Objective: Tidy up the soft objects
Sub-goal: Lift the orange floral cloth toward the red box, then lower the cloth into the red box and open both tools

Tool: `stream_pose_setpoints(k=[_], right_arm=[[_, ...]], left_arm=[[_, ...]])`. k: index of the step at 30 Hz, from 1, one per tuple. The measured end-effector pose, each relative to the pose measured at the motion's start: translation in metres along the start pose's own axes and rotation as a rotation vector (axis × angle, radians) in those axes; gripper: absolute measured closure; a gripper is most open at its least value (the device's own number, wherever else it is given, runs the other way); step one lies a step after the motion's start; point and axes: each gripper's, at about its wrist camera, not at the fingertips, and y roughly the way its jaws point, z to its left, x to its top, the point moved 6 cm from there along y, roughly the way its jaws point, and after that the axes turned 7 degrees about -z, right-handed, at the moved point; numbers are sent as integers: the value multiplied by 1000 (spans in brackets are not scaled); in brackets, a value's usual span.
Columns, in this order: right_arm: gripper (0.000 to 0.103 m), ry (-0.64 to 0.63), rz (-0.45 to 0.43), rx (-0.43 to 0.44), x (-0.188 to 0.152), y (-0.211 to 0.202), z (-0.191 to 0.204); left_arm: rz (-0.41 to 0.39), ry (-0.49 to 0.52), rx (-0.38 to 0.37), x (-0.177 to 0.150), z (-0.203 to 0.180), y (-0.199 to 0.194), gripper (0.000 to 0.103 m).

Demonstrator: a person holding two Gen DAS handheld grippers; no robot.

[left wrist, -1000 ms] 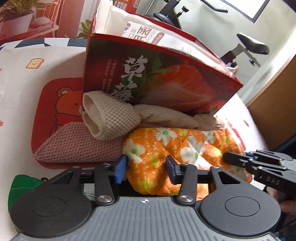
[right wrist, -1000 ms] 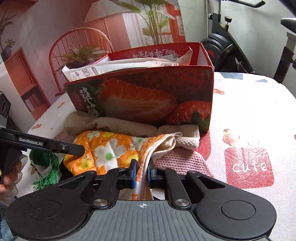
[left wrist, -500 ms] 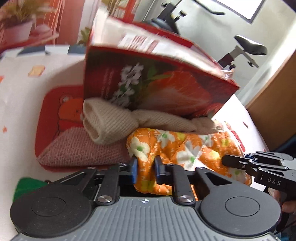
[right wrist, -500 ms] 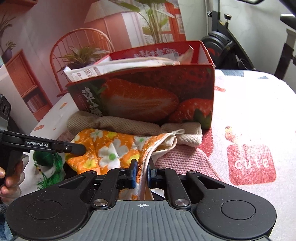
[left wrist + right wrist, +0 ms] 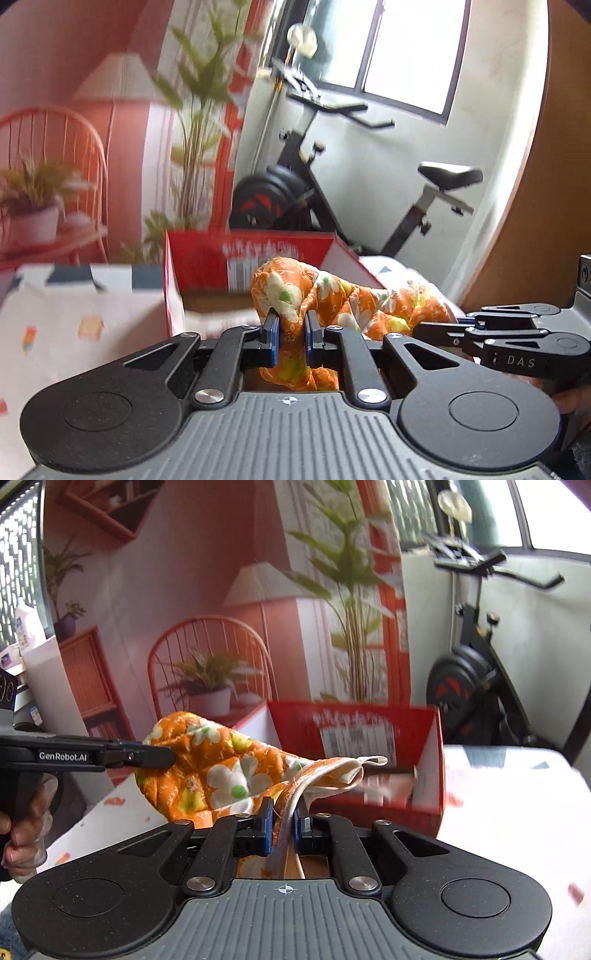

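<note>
Two grippers are clamped on the orange floral cloth [image 5: 343, 295]: the left gripper [image 5: 290, 332] on a bunched end, the right gripper [image 5: 282, 823] on its hem. It is held above the near edge of the red box [image 5: 369, 734], seemingly not yet placed inside.

Quilted cloth [image 5: 221, 771]: orange ground, printed with white flowers (green and yellow centres), edged in cream. Box [image 5: 369, 738]: red outside, white inner wall, a white label with dark barcode print seen on its far side. Tabletop [image 5: 74, 317] cover: white, scattered with small orange and red motifs. Left gripper [image 5: 290, 334] and right gripper [image 5: 283, 825]: black bodies, grey ribbed housing, blue-padded fingers [image 5: 272, 341].
</note>
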Motion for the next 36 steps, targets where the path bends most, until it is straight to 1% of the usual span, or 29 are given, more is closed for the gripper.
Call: stream_pose_setpoints(k=[4, 8, 11, 14, 17, 21, 25, 27, 29, 31, 34, 36], right_arm=[[93, -79, -52, -23, 35, 21, -6], [93, -110, -70, -57, 64, 58, -16], [93, -115, -86, -93, 76, 86, -25], [93, -112, -76, -124, 79, 115, -36], [93, -131, -12, -151, 71, 145, -46], [93, -90, 104, -167, 53, 180, -64], [93, 8, 202, -164, 33, 202, -83], [93, 43, 245, -155, 24, 209, -90], [93, 42, 284, -144, 13, 213, -92], [93, 17, 314, -132, 8, 217, -91], [93, 37, 367, -139, 0, 222, -93], [93, 24, 380, -145, 0, 225, -92]], left_arm=[[-84, 72, 52, 42, -5, 16, 89], [-126, 86, 99, 74, -1, 42, 89], [-144, 86, 138, 87, 7, 63, 89], [-135, 86, 174, 90, 17, 84, 89], [-85, 65, 191, 81, 31, 108, 89], [33, 37, 176, 56, 46, 141, 89], [166, 70, 133, 27, 53, 167, 89], [225, 31, 104, 18, 61, 175, 89], [268, -18, 61, 11, 67, 180, 89], [300, -22, 30, 8, 70, 187, 89], [367, -40, 5, 2, 72, 194, 89], [393, -34, -10, 2, 72, 194, 89]])
